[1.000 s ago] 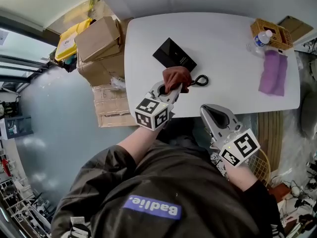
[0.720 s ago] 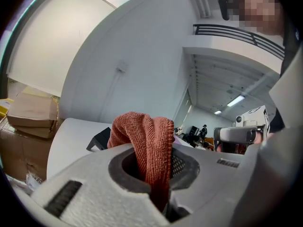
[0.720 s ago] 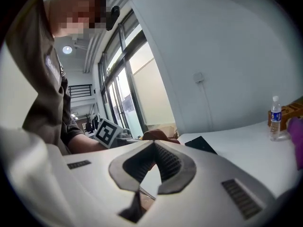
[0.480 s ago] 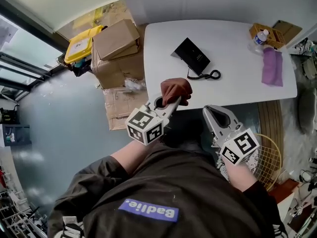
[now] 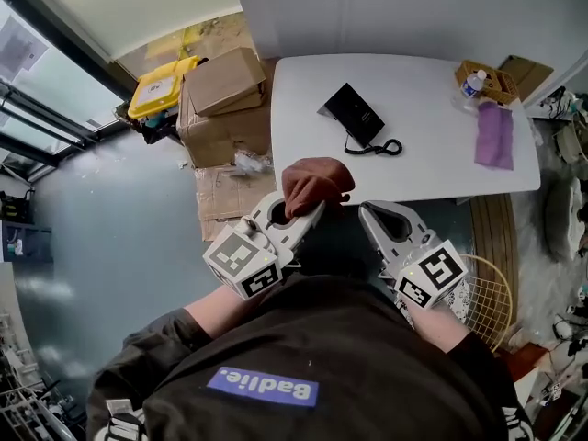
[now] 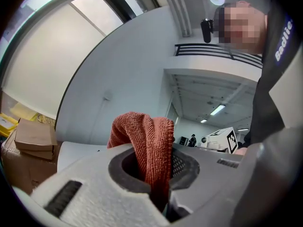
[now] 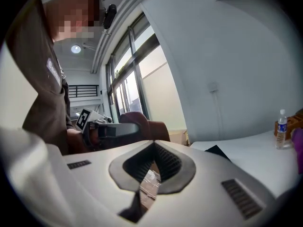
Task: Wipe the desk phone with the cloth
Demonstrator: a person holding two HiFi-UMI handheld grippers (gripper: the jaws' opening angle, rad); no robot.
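Left tongs: we are pinching a bunched fold of the soft, light rust-red terry cloth.
Right tongs: closed, empty.
Black desk phone: lying at 12 o'clock on the white tabletop.

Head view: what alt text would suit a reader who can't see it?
From above, a person's left gripper is shut on a rust-red cloth, held at the near edge of a white table; the right gripper is shut and empty. On the table are a black desk phone with a coiled cord and, far right, a purple cloth and a water bottle.
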